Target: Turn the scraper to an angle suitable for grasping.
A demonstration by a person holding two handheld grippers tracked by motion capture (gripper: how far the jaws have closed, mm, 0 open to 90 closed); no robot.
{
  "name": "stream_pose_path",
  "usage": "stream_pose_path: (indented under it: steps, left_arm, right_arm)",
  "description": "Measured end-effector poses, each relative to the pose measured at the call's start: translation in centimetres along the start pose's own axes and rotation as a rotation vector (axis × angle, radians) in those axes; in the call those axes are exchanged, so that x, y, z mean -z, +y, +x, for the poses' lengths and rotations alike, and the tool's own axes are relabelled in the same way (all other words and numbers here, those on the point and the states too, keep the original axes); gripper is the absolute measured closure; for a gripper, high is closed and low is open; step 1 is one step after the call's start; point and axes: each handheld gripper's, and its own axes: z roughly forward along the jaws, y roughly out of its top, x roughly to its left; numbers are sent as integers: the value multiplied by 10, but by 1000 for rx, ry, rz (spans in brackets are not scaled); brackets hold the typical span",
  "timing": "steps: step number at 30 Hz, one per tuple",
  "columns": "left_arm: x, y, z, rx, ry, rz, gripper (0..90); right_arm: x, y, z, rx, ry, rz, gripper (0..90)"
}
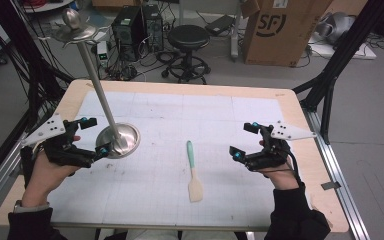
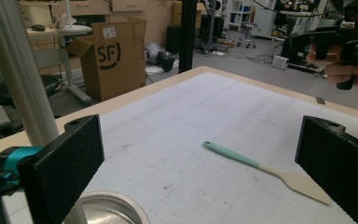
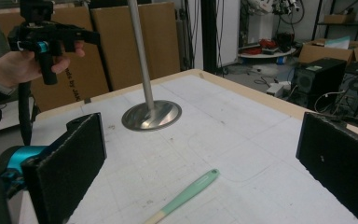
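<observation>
A spatula [image 1: 193,170] with a mint handle and a pale wooden blade lies flat on the white grid mat [image 1: 180,115], handle pointing away from me. A metal stand [image 1: 117,140] with a round base and a tall leaning pole stands left of it. My left gripper [image 1: 95,135] hovers open right beside the stand's base. My right gripper [image 1: 243,139] is open to the right of the spatula, apart from it. In the left gripper view the spatula [image 2: 256,165] lies ahead between the wide jaws, with the stand's pole [image 2: 18,70] close at left. The right gripper view has the spatula's handle [image 3: 186,193] low between its jaws and the stand's base [image 3: 151,115] beyond.
The pole ends high up in a disc with a ball [image 1: 72,22] that overhangs the table's far left corner. Beyond the far edge stand a black stool [image 1: 187,37], computer towers [image 1: 137,25] and a cardboard box [image 1: 280,30]. Black frame posts [image 1: 330,75] flank the table.
</observation>
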Motion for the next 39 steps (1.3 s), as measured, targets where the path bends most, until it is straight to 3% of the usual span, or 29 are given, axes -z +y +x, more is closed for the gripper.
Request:
stream_pose_path:
  steps: [9,11,12,13,15,16,17,18,19,20,27,33,39]
  left_arm:
    - [-1,1,-3,-10,-3,3,17]
    - [-1,0,-4,-7,-2,4,17]
    - [-1,0,-4,-7,-2,4,17]
    - [-1,0,-4,-8,-2,8,17]
    - [-1,-1,-5,-11,0,13,17]
    - [0,-1,-5,-13,2,16,17]
    - [0,-2,-6,-12,4,15,17]
    - [1,-2,-6,-12,5,15,17]
    - [1,-3,-6,-13,6,18,17]
    - [2,-3,-6,-11,8,19,17]
    - [5,-6,-9,-12,14,26,17]
    - [7,-10,-11,-9,23,35,17]
    - [3,-15,-15,-15,29,58,17]
  right_arm:
    - [-16,-5,6,5,6,58,7]
    - [-22,-9,7,14,26,56,186]
    - [-23,-11,8,19,42,50,244]
    - [-23,-11,8,19,42,50,244]
    - [-30,-16,12,47,55,52,437]
    - [-30,-16,12,47,55,52,437]
    - [-33,-17,14,57,45,64,481]
    - [-39,-20,15,54,53,83,598]
    - [-39,-20,15,54,53,83,598]
    - [-46,-23,17,51,60,107,709]
    - [-71,-42,14,-1,70,212,895]
    - [-87,-55,4,-27,47,280,897]
    - [-99,-65,-4,-46,45,304,896]
